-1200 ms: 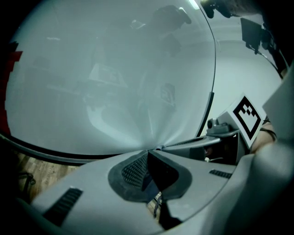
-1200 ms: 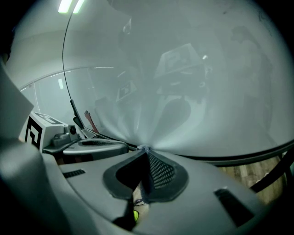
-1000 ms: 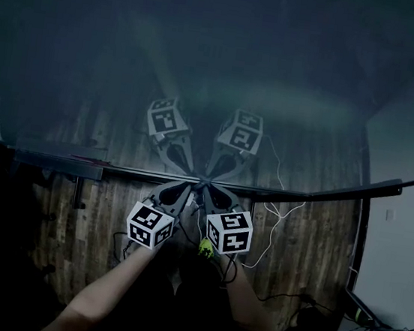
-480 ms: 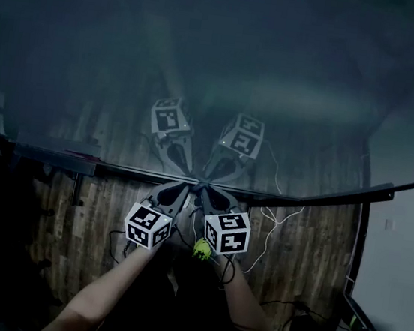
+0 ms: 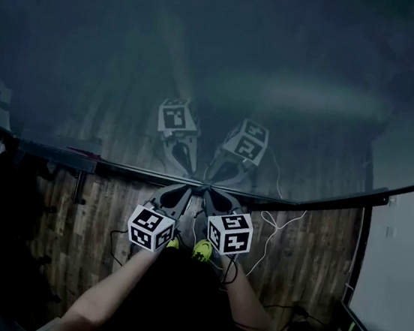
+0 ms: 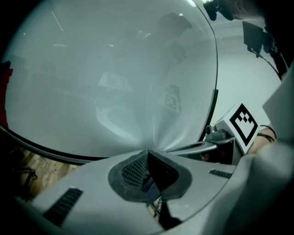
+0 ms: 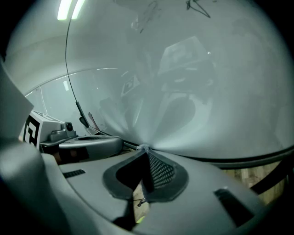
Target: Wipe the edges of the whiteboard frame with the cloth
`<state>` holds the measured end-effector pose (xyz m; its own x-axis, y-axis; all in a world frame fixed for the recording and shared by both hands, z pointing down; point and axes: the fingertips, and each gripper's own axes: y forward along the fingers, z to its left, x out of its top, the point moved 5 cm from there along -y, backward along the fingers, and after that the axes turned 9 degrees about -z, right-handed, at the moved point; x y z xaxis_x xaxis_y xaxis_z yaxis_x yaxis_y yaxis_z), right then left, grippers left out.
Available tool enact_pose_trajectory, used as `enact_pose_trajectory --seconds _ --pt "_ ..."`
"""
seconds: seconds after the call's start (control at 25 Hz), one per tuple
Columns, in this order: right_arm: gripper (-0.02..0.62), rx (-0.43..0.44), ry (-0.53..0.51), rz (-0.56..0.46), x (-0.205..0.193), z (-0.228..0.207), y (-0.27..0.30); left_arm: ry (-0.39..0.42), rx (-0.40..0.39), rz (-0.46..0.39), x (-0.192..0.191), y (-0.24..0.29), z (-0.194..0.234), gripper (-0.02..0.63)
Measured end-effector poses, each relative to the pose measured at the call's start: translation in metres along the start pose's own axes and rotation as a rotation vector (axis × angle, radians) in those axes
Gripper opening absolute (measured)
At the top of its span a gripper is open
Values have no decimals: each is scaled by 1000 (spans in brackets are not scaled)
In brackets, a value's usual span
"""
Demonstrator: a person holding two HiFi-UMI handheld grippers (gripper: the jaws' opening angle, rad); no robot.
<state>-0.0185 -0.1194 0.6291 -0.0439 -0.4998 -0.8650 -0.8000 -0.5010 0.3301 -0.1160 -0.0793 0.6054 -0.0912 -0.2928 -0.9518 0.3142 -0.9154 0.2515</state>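
All three views facing whiteboard (image 5: 220,64)

The left gripper (image 6: 147,155), light grey plastic with dark meshed pads, has its jaws pressed together, with a thin bluish sliver low in the seam that cannot be made out. Its tips touch the glossy white whiteboard (image 6: 115,69), which shows faint reflections of both tools. The board's thin black frame (image 6: 50,153) curves along the lower left, with brown wood-plank floor (image 6: 23,167) beyond it. The right gripper (image 6: 177,148) comes in from the right beside the left one's tips, its black-and-white marker cube (image 6: 242,125) behind.
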Motion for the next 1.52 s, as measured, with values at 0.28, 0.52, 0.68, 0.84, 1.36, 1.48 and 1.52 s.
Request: enact_pose_trajectory --seconds 0.28,0.52,0.68,0.84,1.36,1.48,1.52 --pt "21 -51 3 5 -1 -5 -6 -6 -68 16 1 0 -3 5" --pt "21 -115 14 -7 -2 -13 -10 -10 -123 15 2 7 -4 4" --pt "21 -185 31 5 -5 -24 -16 -16 -146 23 1 7 -4 5" --pt "21 -239 151 13 -24 -50 -20 -35 -143 37 -8 4 7 4" --pt "21 -60 78 -22 -7 -21 -1 -86 -62 7 -11 6 11 5" --pt "21 -52 51 -9 -8 -18 3 -89 -55 1 -11 8 14 5" --pt "21 -48 43 -5 -8 -19 3 -88 -55 -1 -10 10 14 4"
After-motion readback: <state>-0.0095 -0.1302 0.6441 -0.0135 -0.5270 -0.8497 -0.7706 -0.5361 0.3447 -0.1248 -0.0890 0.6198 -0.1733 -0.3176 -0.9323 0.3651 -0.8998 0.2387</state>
